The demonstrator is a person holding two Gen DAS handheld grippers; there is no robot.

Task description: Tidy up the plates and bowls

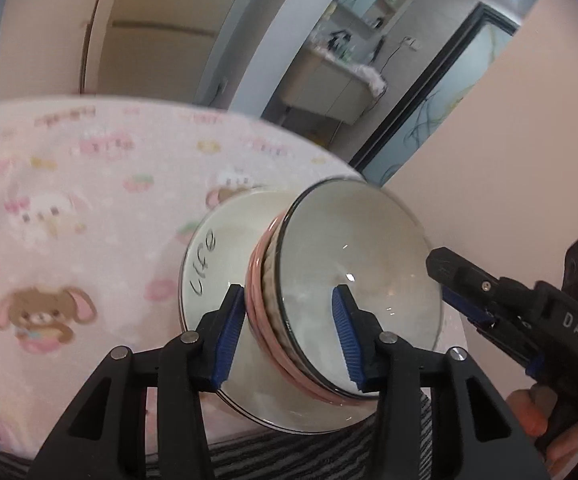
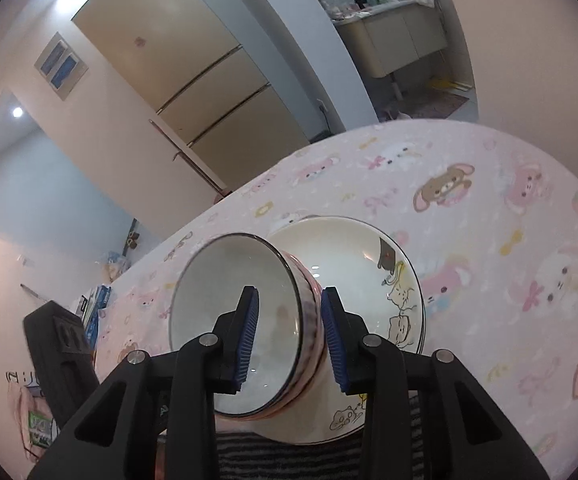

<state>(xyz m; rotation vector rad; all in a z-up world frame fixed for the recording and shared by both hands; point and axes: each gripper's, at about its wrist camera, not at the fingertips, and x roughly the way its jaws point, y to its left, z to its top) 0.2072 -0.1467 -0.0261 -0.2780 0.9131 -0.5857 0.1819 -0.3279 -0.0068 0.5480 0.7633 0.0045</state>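
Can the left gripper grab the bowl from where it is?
Probably yes. The left gripper already has one finger outside the wall of the bowl and one inside, with nothing else between them. The right gripper sits at the far rim, out of its way.

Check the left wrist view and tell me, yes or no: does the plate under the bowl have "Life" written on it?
Yes, the plate beneath the bowl shows handwritten black lettering reading "Life" near its rim.

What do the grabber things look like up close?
Both are black plastic. The left gripper and right gripper have blue ribbed pads and round silver pins. The right one has white "DAS" lettering on its side.
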